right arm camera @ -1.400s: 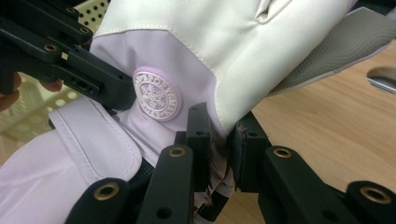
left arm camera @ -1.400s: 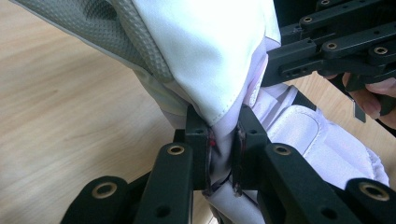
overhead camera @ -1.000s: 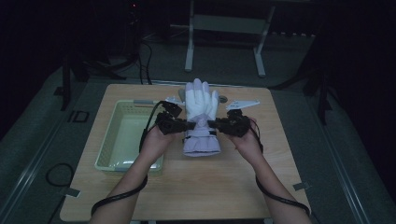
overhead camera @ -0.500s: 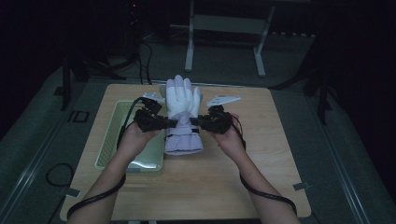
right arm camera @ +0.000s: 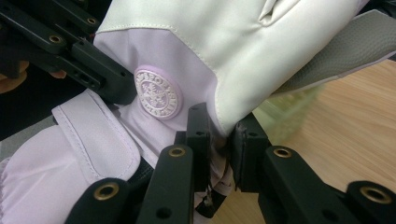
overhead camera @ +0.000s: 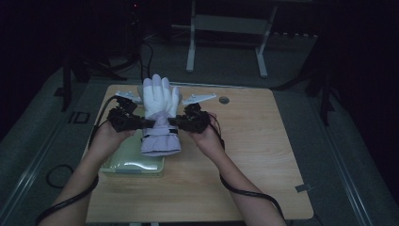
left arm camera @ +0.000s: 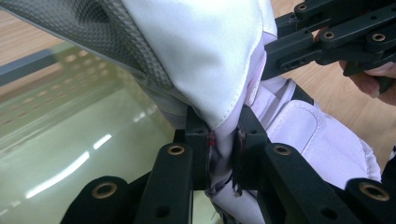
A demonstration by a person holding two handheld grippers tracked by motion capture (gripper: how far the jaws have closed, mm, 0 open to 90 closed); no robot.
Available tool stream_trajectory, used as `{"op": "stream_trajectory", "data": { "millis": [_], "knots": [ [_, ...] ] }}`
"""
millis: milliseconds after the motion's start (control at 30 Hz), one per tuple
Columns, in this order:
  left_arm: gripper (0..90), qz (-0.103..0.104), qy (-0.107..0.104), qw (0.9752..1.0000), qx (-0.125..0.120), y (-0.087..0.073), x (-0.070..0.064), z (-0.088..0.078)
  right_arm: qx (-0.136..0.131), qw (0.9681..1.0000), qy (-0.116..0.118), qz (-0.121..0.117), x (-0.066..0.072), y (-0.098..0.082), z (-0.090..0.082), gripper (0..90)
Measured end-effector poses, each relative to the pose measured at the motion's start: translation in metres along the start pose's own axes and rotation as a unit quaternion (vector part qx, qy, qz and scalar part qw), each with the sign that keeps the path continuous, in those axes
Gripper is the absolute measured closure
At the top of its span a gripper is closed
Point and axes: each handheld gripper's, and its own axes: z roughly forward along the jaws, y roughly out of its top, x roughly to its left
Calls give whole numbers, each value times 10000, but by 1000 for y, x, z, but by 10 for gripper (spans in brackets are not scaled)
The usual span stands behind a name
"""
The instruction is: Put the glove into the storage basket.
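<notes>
- One white and pale lilac padded winter glove (overhead camera: 160,113), with one round embossed snowflake badge (right arm camera: 157,94) on it.
- Two black two-jaw grippers: the left gripper (overhead camera: 147,123) and the right gripper (overhead camera: 173,125).
- One pale green translucent plastic tray (overhead camera: 134,162).
- One light wooden table (overhead camera: 263,155).
- Probably one small round grey disc (overhead camera: 224,100) on the table; the view is too dark to say what it is.

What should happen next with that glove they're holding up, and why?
Probably carry it a little further left, then lower it. Both the left gripper and right gripper are shut on the glove, which hangs lifted, its cuff partly over the green tray and partly over the wooden table.
</notes>
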Motion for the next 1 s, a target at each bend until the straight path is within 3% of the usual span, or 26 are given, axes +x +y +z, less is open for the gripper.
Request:
{"op": "stream_trajectory", "data": {
  "millis": [267,467,900,1000],
  "knots": [
    [798,36,31,9998,172,-23,32,-22,127,9999,116,-10,26,10,40,792],
    [797,-34,-91,9999,110,-39,48,-20,207,9997,92,-18,33,9,58,792],
    [795,-210,-231,9986,428,-71,68,19,684,9973,-150,213,35,-24,91,793],
    [795,-222,-209,9984,474,-77,69,26,797,9962,-331,74,40,-30,96,794]
  ]
}}
